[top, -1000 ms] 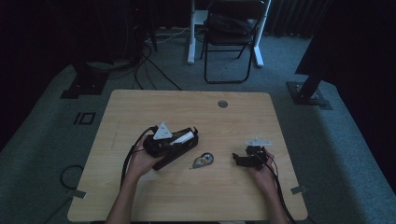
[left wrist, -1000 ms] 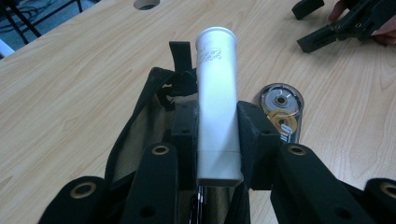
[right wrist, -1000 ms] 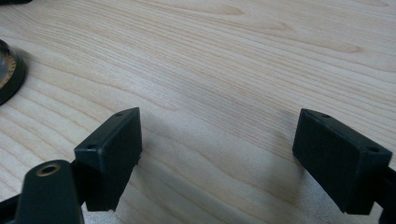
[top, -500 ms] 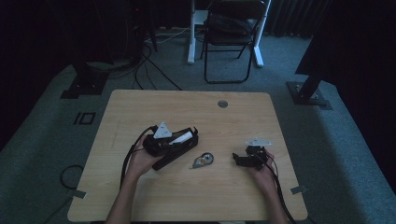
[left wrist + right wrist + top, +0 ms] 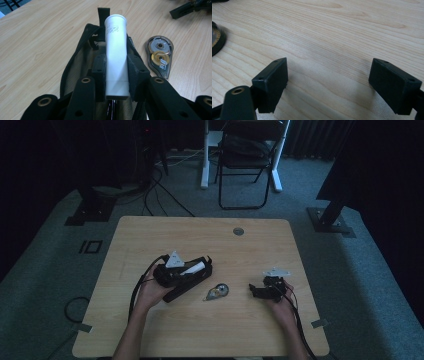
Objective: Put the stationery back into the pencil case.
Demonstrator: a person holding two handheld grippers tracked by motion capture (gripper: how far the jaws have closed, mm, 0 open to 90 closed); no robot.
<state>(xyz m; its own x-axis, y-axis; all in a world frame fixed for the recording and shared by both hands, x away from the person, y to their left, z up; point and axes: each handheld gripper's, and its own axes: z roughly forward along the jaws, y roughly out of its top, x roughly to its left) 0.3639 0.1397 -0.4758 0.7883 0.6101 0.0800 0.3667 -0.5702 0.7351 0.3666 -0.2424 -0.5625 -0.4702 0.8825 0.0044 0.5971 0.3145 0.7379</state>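
My left gripper [image 5: 116,72] is shut on a white cylindrical tube [image 5: 115,52], its pads pressing both sides. The tube points over the open mouth of a black zip pouch [image 5: 75,65] lying on the table. From above, the left gripper [image 5: 192,268] and white tube [image 5: 193,267] sit over the pouch [image 5: 187,285] left of centre. A correction tape dispenser [image 5: 217,291] lies between the hands, also seen as the dispenser [image 5: 160,55] beside the pouch. My right gripper [image 5: 256,291] rests low at the right, and its jaws [image 5: 329,85] stand wide open over bare wood.
The wooden table [image 5: 210,240] has a round cable grommet [image 5: 238,231] near its far edge. A folding chair [image 5: 247,165] and desk legs stand beyond the table on grey carpet. Cables trail on the floor at the left [image 5: 75,307].
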